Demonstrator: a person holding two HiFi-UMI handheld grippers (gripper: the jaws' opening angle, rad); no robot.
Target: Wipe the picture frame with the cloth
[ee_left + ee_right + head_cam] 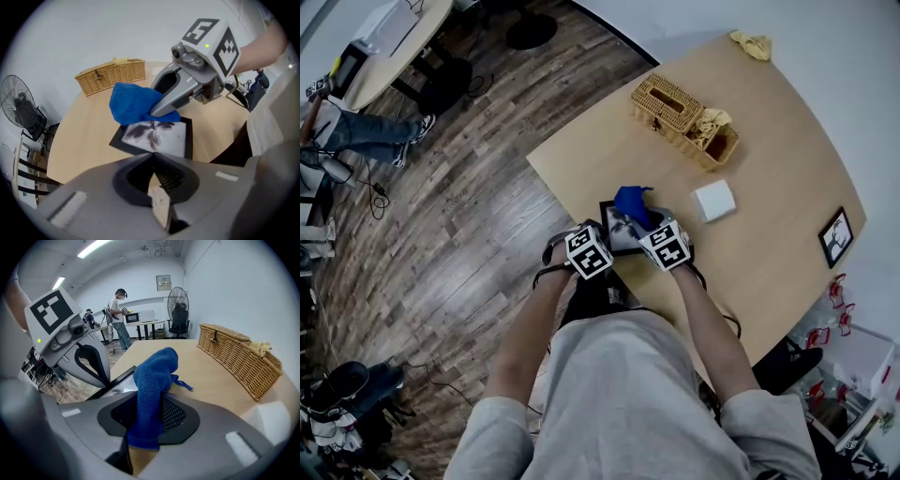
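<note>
A black picture frame (pixel 189 140) with a dark flower print lies flat near the front edge of the wooden table (pixel 769 150). My right gripper (pixel 146 430) is shut on a blue cloth (pixel 152 380), and the cloth (pixel 133 103) rests on the frame's far corner. In the left gripper view the right gripper (pixel 158 112) reaches in from the upper right. My left gripper (pixel 152 155) is shut, with its tips at the frame's near edge. In the head view both grippers (pixel 605 239) (pixel 645 225) stand side by side over the frame (pixel 623 244), which they mostly hide.
A wicker basket (pixel 680 117) stands at the back of the table, and a white box (pixel 713 201) lies right of the cloth. A second small frame (pixel 836 236) lies at the right edge and a yellow rag (pixel 752 44) at the far edge. People and a fan (pixel 178 305) are across the room.
</note>
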